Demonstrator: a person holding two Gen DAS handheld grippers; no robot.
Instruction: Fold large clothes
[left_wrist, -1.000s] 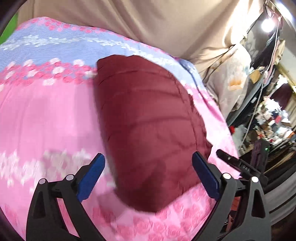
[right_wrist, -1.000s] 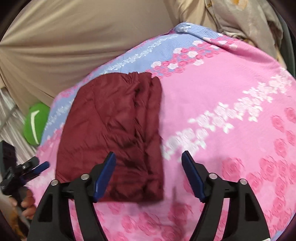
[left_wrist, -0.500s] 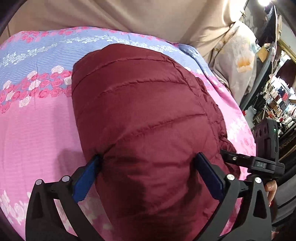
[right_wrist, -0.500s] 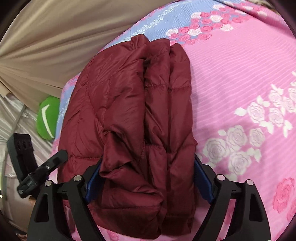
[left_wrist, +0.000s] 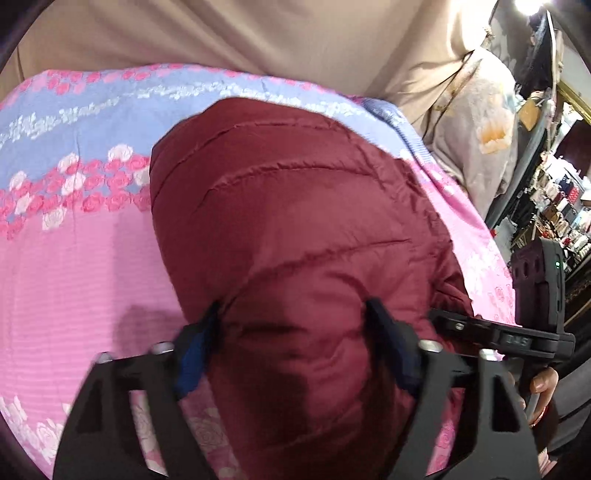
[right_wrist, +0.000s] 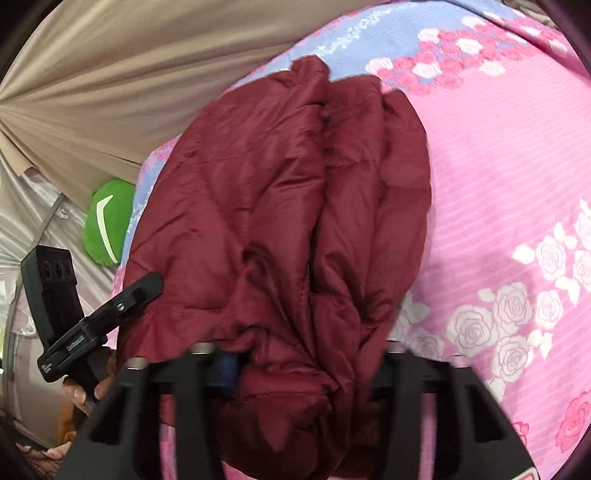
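Note:
A folded maroon puffer jacket (left_wrist: 295, 206) lies on a bed covered by a pink and blue floral sheet (left_wrist: 74, 258). In the left wrist view my left gripper (left_wrist: 291, 321) straddles the jacket's near end. Its jaws are closing, and the blue pads squeeze the padded fabric into a bulge between them. From the right wrist, the jacket (right_wrist: 266, 206) shows its stacked folded layers. My right gripper (right_wrist: 303, 365) is closing on the near end of those layers, its pads sunk into the bunched fabric.
Beige drapery (left_wrist: 258, 40) hangs behind the bed. A green cushion (right_wrist: 107, 221) sits past the bed's left edge. Cluttered shelves (left_wrist: 554, 206) and a pale floral cloth (left_wrist: 480, 122) stand to the right. A person's hand (left_wrist: 543, 384) holds the other gripper's handle.
Both grippers came forward and down from above the sheet to the jacket's near end. Their jaws then narrowed from wide open onto the fabric, which now bunches between the pads.

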